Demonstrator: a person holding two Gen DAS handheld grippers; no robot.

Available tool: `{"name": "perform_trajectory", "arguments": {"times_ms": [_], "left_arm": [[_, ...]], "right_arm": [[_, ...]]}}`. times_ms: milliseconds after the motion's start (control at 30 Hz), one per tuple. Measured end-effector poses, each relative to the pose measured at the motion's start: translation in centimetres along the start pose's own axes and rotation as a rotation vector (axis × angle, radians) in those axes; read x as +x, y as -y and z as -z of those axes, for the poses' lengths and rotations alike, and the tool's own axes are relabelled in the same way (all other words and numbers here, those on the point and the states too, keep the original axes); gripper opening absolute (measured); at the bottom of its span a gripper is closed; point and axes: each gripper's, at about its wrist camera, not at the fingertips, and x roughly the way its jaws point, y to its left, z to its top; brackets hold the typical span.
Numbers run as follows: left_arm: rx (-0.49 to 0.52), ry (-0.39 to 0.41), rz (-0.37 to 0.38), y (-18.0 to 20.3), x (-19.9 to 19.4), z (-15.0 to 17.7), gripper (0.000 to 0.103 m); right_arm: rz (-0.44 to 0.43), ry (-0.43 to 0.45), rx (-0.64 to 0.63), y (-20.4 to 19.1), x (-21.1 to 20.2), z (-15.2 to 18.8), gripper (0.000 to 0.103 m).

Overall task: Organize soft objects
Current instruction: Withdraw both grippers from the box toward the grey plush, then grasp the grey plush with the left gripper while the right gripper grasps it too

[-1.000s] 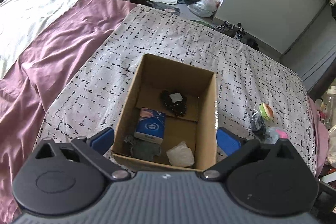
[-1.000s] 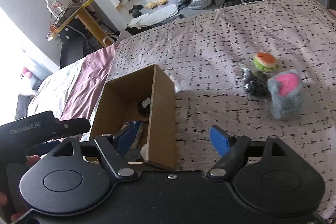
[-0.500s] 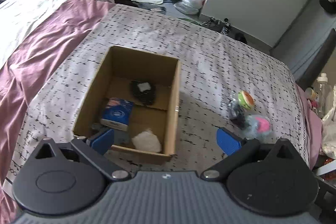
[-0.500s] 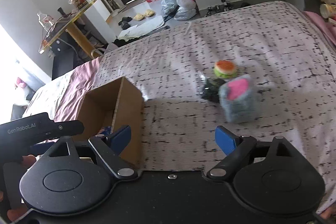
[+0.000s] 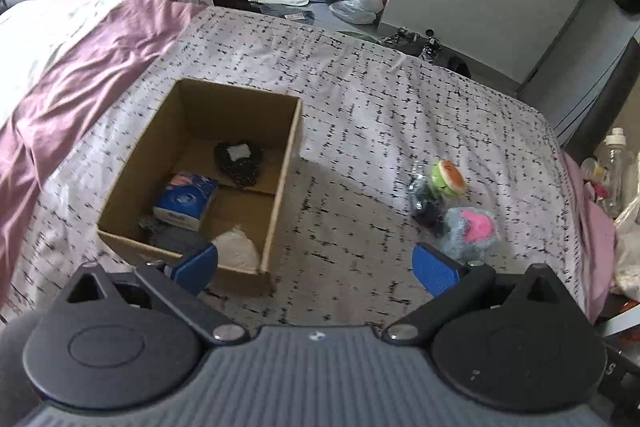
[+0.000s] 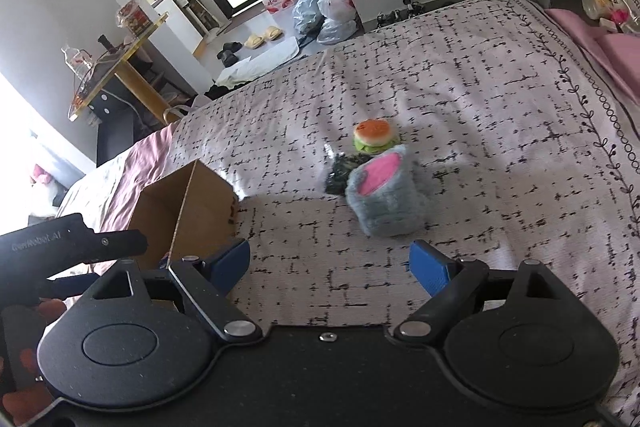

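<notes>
Both tongs spread wide and empty above the patterned bedspread (image 5: 360,99): left gripper (image 5: 316,267) near the cardboard box (image 5: 280,187), right gripper (image 6: 330,263) facing the plush toys. Apparently between placements, with a grey-and-pink plush (image 6: 386,199), a dark bundle (image 6: 340,173) and a burger toy (image 6: 374,135) clustered right of the box. Next, likely: closing in on the near plush and pinching it softly.

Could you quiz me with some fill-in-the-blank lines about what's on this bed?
1. The blue tissue pack lies inside the cardboard ____.
2. The fuzzy grey toy has a ____ patch on top.
3. The burger toy rests on the bed, ____ the box.
4. Both the left tongs and the right tongs are ____, holding nothing.

Missing words: box; pink; outside; open
</notes>
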Motion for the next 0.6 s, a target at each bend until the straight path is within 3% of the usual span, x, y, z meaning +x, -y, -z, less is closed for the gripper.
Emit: {"name": "perform_trajectory", "arguments": {"times_ms": [200,433,600], "left_arm": [[0.045,0.004,-0.025,2.5,0.4,0.5,0.103],[0.098,0.034,0.003,5.4,1.1,0.8,0.101],[0.162,0.036,0.008,7.8,2.3,1.0,0.099]], "right_arm": [[-0.017,0.01,0.045,3.0,-0.2,-0.5,0.08],[-0.019,0.024,0.116,6.4,0.8,-0.7,0.061],[-0.029,0.037,0.205,8.6,2.0,-0.8,0.055]]}}
